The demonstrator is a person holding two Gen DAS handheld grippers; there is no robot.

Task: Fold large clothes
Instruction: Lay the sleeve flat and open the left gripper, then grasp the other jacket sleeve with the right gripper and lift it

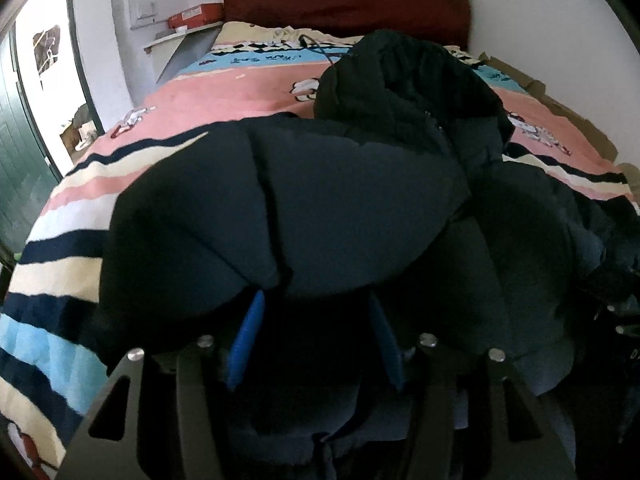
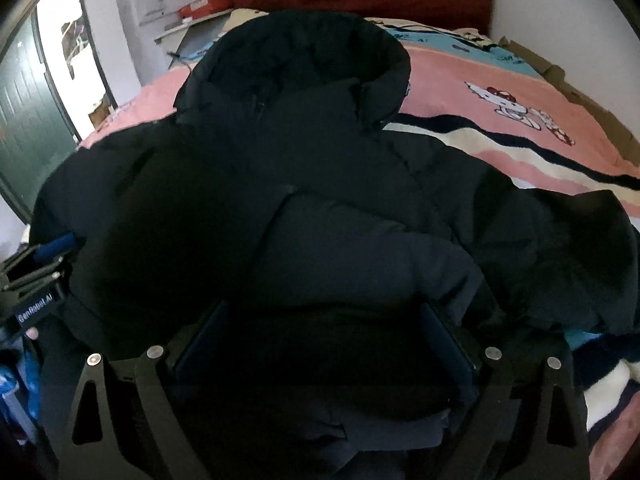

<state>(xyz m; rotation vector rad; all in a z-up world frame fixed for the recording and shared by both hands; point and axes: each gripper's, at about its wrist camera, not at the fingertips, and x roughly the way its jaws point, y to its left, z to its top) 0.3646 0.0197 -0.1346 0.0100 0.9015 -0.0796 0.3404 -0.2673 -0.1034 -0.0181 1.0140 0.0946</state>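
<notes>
Two hand-held grippers work at the near edge of a dark navy puffer jacket (image 1: 340, 200) spread over a bed. In the left wrist view, the left gripper (image 1: 316, 340) has its blue fingers (image 1: 246, 340) standing partly apart, with a padded fold of the jacket draped over their tips and bunched in the gap between them; whether the pads actually press on the cloth cannot be told. In the right wrist view, the right gripper (image 2: 326, 344) stands spread wide, its dark fingers (image 2: 448, 344) straddling a thick roll of the same jacket, and a grip cannot be confirmed there either. The left gripper shows at that view's left edge, against the jacket's side.

Farther off, the jacket's hood (image 2: 304, 60) lies toward the head of the bed. Beneath it is a striped pink, cream, navy and light-blue blanket (image 1: 240, 92) printed with cartoon figures. Beyond stands a dark red headboard (image 1: 344, 4), with a red box (image 1: 194, 16) on a shelf to its left and a green door (image 1: 20, 152) at the far left.
</notes>
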